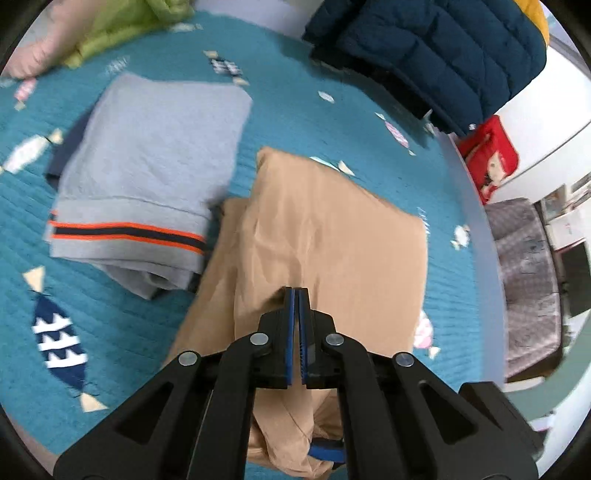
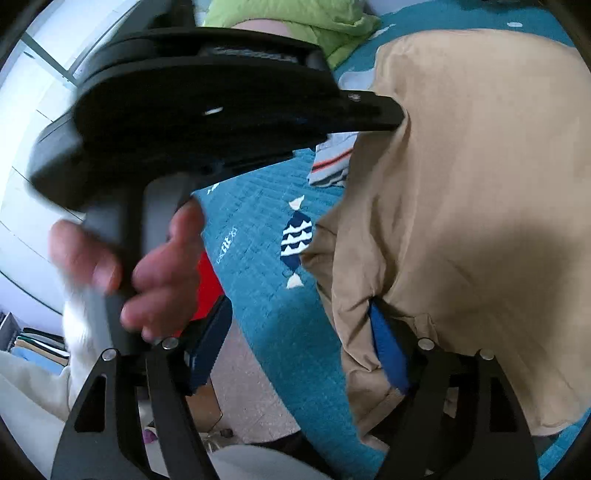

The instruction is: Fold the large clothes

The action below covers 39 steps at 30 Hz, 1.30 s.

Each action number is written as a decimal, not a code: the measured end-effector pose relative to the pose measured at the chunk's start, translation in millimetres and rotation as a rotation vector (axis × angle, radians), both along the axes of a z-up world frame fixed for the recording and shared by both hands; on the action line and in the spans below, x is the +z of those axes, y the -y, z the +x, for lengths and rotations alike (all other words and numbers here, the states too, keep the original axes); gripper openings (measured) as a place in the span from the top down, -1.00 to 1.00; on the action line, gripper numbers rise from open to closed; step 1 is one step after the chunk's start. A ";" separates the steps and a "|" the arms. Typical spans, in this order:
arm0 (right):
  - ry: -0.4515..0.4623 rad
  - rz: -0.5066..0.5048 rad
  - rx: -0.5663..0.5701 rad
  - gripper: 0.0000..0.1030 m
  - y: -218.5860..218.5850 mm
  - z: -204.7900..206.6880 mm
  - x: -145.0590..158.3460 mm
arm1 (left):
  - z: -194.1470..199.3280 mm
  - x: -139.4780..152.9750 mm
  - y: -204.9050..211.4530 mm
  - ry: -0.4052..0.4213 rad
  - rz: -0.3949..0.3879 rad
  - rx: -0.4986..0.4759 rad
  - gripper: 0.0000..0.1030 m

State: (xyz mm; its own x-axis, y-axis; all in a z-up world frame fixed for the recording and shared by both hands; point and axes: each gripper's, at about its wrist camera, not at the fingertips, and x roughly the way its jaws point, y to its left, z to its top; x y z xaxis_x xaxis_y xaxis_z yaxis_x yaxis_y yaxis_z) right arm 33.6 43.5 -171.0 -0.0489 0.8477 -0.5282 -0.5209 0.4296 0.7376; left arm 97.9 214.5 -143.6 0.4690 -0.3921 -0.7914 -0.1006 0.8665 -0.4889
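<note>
A tan garment (image 1: 325, 236) lies partly folded on the teal bedspread (image 1: 140, 317). My left gripper (image 1: 296, 295) is shut above its near part; its blue pads meet and I see no cloth between them. In the right wrist view the tan garment (image 2: 480, 192) fills the right side and drapes over my right finger (image 2: 388, 350). My right gripper (image 2: 295, 354) is open, its jaws wide apart, at the garment's near edge. The left gripper's body (image 2: 207, 96) and the hand holding it cross above.
A folded grey garment with an orange and navy stripe (image 1: 147, 162) lies left of the tan one. A dark blue puffer jacket (image 1: 436, 51) and a green garment (image 1: 122, 26) lie at the far side. The bed edge (image 1: 476, 206) runs on the right, with a red bag (image 1: 487, 155) beyond.
</note>
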 end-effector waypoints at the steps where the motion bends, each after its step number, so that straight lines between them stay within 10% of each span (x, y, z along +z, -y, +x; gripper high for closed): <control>1: -0.020 0.021 0.006 -0.38 1.9 0.7 -0.8 | 2.6 -1.5 -2.1 -0.005 -0.021 0.001 0.95; 7: -0.045 0.077 0.022 -0.40 11.4 0.2 2.5 | 8.4 1.0 19.4 -0.018 -0.018 -0.150 0.76; 18: 0.216 -0.127 -0.153 -0.37 37.3 -34.3 51.9 | 52.2 -40.8 7.3 -0.078 0.011 -0.194 0.73; 25: -0.013 -0.139 -0.205 -0.28 1.7 -20.9 3.1 | 58.5 -34.0 -8.3 -0.056 0.006 -0.241 0.72; 39: 0.023 -0.079 -0.084 -0.19 -67.3 -17.3 -2.4 | 44.0 -25.7 -6.8 -0.084 0.047 -0.431 0.68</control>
State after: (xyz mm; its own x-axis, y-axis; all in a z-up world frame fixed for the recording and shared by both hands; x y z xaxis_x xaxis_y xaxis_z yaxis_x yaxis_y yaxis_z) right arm 16.3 110.8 -173.4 0.0338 0.8037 -0.5941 -0.4969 0.5293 0.6877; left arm 141.9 221.4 -169.2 0.2045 -0.5001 -0.8415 0.2371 0.8594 -0.4531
